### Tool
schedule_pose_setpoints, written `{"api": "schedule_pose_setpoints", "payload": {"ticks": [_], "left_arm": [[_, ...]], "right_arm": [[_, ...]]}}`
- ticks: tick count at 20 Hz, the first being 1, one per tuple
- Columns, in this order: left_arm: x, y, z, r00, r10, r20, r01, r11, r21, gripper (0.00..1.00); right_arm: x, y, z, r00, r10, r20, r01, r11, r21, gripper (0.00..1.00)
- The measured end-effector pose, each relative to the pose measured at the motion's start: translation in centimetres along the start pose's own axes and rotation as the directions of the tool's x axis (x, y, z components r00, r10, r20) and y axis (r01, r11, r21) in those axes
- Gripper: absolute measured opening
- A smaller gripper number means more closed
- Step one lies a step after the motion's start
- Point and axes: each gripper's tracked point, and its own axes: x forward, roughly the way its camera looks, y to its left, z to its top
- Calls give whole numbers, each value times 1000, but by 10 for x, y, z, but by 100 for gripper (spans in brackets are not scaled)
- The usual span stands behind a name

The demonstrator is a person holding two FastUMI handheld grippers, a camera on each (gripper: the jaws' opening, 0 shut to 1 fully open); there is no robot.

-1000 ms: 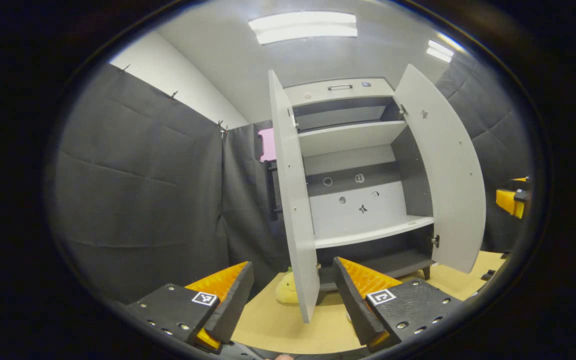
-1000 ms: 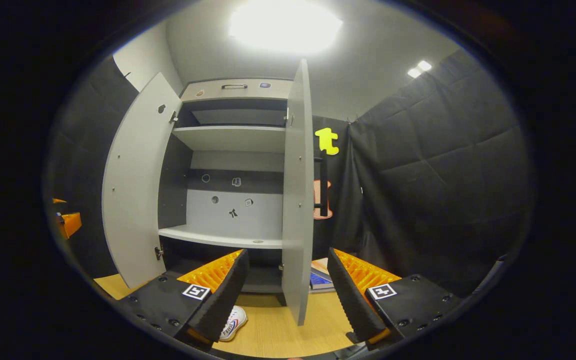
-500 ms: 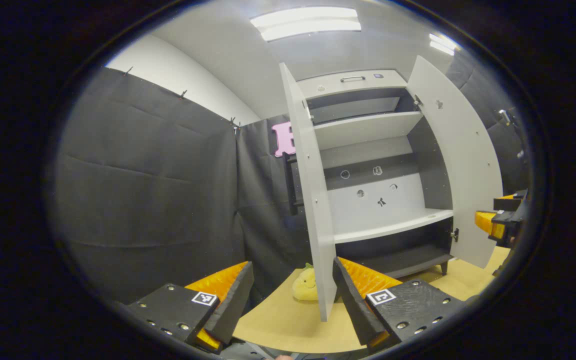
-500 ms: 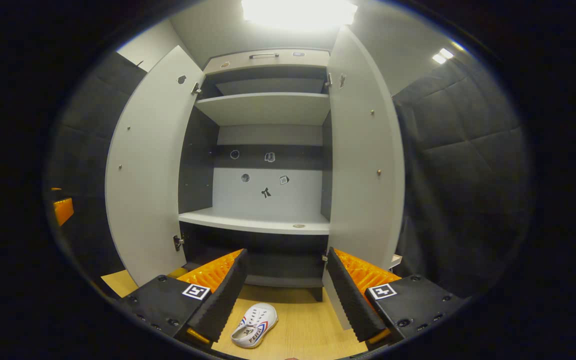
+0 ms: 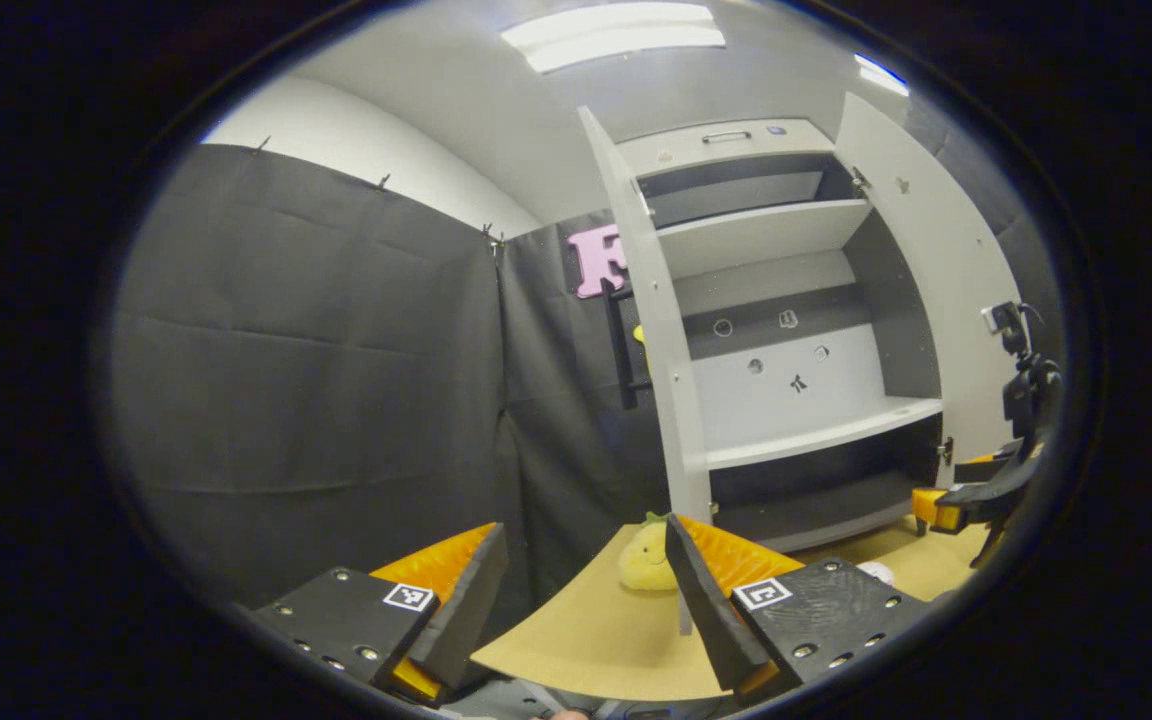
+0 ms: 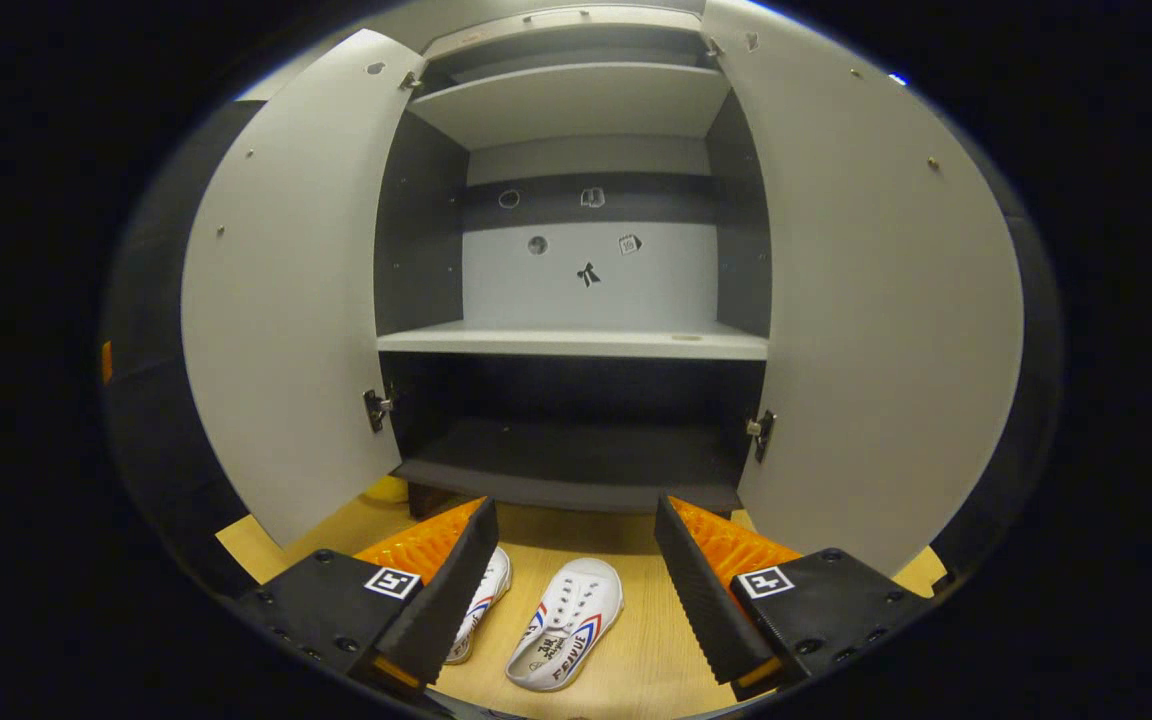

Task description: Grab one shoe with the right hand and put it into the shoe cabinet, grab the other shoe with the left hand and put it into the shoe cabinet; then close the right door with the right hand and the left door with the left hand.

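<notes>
Two white shoes lie side by side on the wooden table in front of the open shoe cabinet (image 6: 576,342). The right shoe (image 6: 566,625) is in full sight. The left shoe (image 6: 486,598) is half hidden behind my finger. My right gripper (image 6: 576,590) hovers open above them, nothing between its fingers. My left gripper (image 5: 581,590) is open and empty, off to the cabinet's (image 5: 821,435) left near the table corner. In the left gripper view the right gripper (image 5: 956,487) shows at the far right before the cabinet, with a bit of a white shoe (image 5: 876,572) below it.
Both cabinet doors stand wide open: the left door (image 6: 286,300) and the right door (image 6: 886,300). The lower compartment (image 6: 576,455) is dark and holds nothing. A yellow plush toy (image 5: 646,560) sits by the left door's (image 5: 671,400) foot. Black cloth walls close in the left side.
The right gripper has swung to face the cabinet's middle and tilted down, bringing both shoes into sight. The left gripper view has turned left, so the cabinet slid to the right.
</notes>
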Motion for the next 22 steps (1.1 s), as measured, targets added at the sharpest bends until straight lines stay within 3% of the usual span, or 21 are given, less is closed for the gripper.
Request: {"api": "schedule_pose_setpoints", "payload": {"ticks": [1,2,7,11,12,13,14,15,16,20,22], "left_arm": [[2,1,-2,1000,6,-7,-6,1000,3,92],[2,1,-4,1000,11,-14,-11,1000,5,99],[8,0,-7,999,29,-28,-29,999,22,99],[8,-1,-12,998,44,-47,-43,999,33,99],[8,0,-14,998,46,-52,-45,998,37,99],[8,0,-15,997,50,-57,-47,998,41,99],[8,0,-15,997,53,-60,-50,998,44,92],[9,1,-16,996,56,-64,-53,998,45,99],[8,1,-18,996,57,-68,-54,998,44,99],[5,1,-20,995,62,-79,-58,997,43,99],[3,1,-22,994,64,-84,-60,997,45,99]], "right_arm": [[8,2,-10,1000,6,-30,-6,1000,1,99],[16,4,-20,998,13,-59,-13,1000,4,99],[45,15,-72,976,57,-212,-51,998,31,99],[63,26,-106,947,86,-311,-68,995,68,97],[67,29,-113,939,94,-331,-73,994,76,92],[70,32,-120,931,99,-352,-74,994,82,95],[72,34,-128,921,103,-377,-76,993,86,88],[75,36,-136,909,106,-404,-76,993,88,88],[78,38,-145,898,108,-427,-76,993,91,95],[83,42,-174,851,107,-514,-62,993,104,95],[87,43,-179,842,104,-530,-50,992,114,95]]}}
